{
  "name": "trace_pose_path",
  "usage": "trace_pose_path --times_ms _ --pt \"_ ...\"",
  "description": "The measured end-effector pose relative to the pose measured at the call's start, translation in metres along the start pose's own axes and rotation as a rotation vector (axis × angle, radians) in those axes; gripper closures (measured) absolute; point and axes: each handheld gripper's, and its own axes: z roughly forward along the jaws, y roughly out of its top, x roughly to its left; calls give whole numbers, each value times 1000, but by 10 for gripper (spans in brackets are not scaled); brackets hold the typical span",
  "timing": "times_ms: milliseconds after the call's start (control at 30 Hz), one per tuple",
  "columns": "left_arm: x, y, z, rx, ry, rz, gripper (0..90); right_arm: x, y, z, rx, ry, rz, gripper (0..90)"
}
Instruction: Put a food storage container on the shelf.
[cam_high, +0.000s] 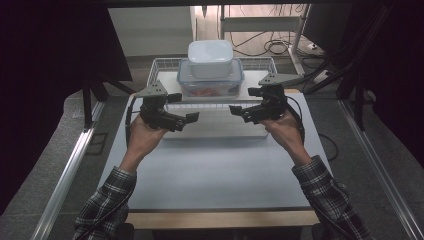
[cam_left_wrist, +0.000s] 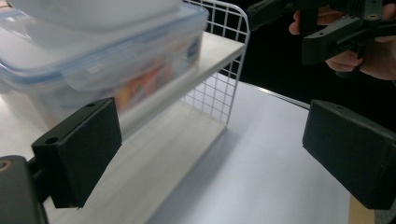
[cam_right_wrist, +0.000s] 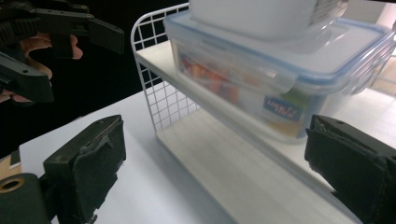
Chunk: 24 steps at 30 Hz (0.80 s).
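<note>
A clear plastic box with a blue-rimmed lid (cam_high: 210, 79) (cam_left_wrist: 93, 60) (cam_right_wrist: 280, 70) stands on the upper board of a white wire shelf rack (cam_high: 165, 67) (cam_left_wrist: 219, 93) (cam_right_wrist: 159, 93). A white lidded tub (cam_high: 210, 58) (cam_right_wrist: 261, 14) is stacked on top of it. My left gripper (cam_high: 187, 120) (cam_left_wrist: 210, 149) hovers open in front of the rack's left end. Opposite it, my right gripper (cam_high: 237, 111) (cam_right_wrist: 210, 163) is open too, before the rack's right end. Both point inward at each other, with nothing between their jaws.
The rack stands at the far side of a white table (cam_high: 215, 170) with a wooden front edge (cam_high: 220, 219). A lower shelf board (cam_left_wrist: 154, 158) (cam_right_wrist: 243, 172) lies under the box. Cables (cam_high: 270, 45) trail on the floor behind; dark curtains flank both sides.
</note>
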Motion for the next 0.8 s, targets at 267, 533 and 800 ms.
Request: trace_pose_path --times_ms 267,533,800 --pt "-10 -18 3 8 -12 7 42 3 -16 -2 17 26 24 55" --pt "-18 -36 8 23 -11 20 42 7 -32 -1 38 42 10 63" --pt "-23 -51 13 26 -24 8 41 9 -50 2 49 39 -3 54"
